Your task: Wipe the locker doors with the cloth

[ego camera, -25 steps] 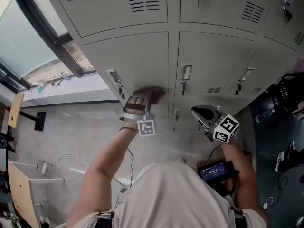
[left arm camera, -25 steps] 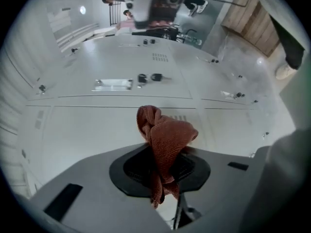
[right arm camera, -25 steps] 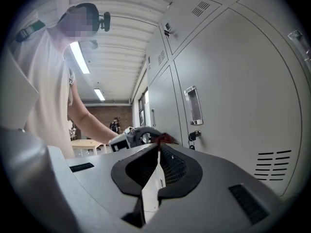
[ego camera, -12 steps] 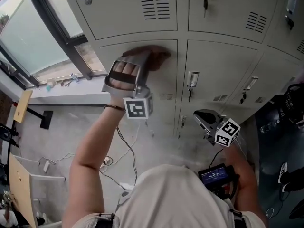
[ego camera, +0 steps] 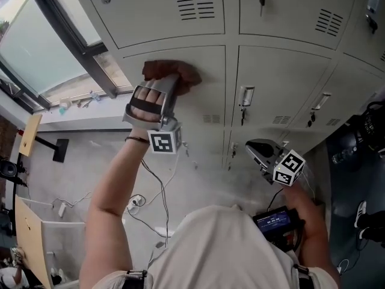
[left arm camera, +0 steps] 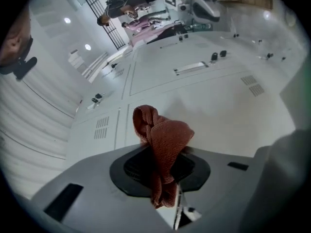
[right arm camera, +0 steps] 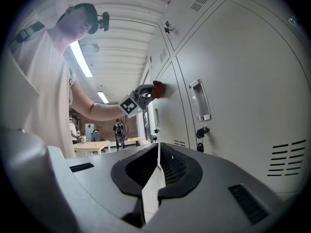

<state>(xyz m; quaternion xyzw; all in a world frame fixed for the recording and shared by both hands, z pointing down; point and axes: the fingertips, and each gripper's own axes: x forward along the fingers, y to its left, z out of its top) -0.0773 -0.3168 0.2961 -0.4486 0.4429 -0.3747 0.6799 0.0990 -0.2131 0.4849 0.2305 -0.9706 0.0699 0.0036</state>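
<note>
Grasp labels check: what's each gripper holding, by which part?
Left gripper pinches reddish cloth near one end, bulk bunched past the jaws; right gripper shut, empty.

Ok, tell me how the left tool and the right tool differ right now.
The left tool is shut on the red-brown cloth; the right tool is shut and empty. The left tool is raised against a locker door; the right tool hangs low, off the lockers. Both are grey.
</note>
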